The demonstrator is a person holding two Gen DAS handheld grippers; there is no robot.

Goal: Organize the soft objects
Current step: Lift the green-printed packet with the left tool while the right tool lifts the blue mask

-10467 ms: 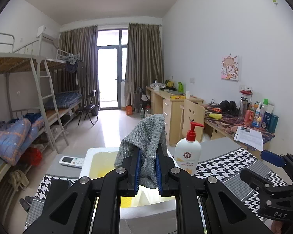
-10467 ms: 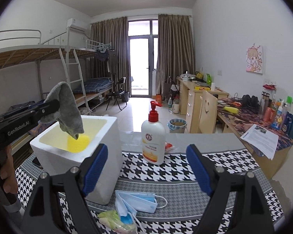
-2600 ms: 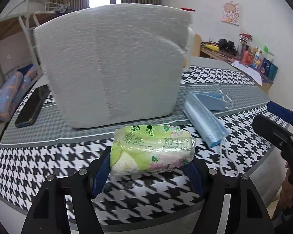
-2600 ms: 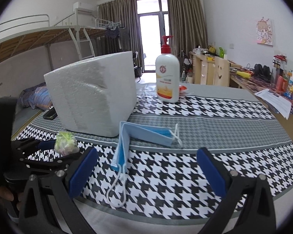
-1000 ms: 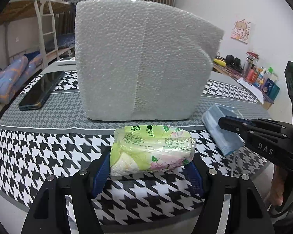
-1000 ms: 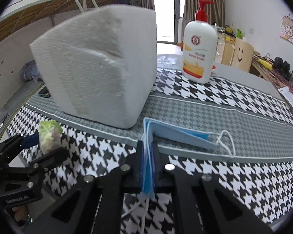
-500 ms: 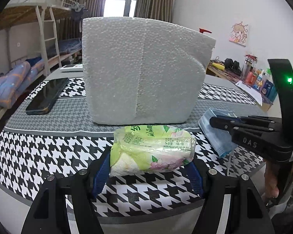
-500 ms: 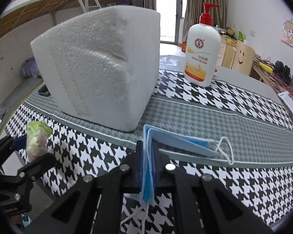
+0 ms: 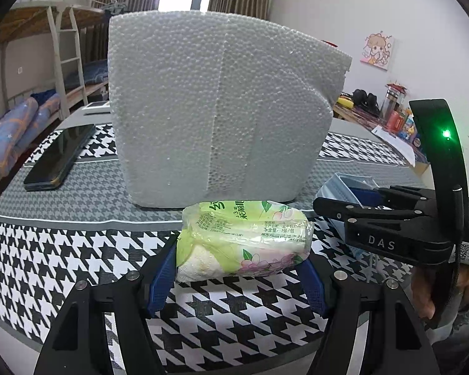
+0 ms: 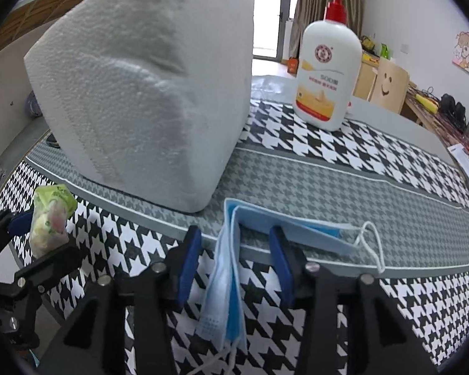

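Two grippers: my left gripper [image 9: 240, 268] clamps the tissue pack [image 9: 244, 239]; my right gripper [image 10: 234, 262] gapes around the masks [image 10: 231, 268], so I should close squarely before lifting toward the foam box [image 10: 147, 93].

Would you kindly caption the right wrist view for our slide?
Right gripper open around blue face masks beside foam box.

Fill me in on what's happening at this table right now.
A person is tidying soft items with two handheld grippers. The left gripper is clamped on a green tissue pack, held just above the houndstooth tablecloth in front of the white foam box. The right gripper is open, its pads on either side of a stack of blue face masks without gripping it. A lotion pump bottle stands behind.
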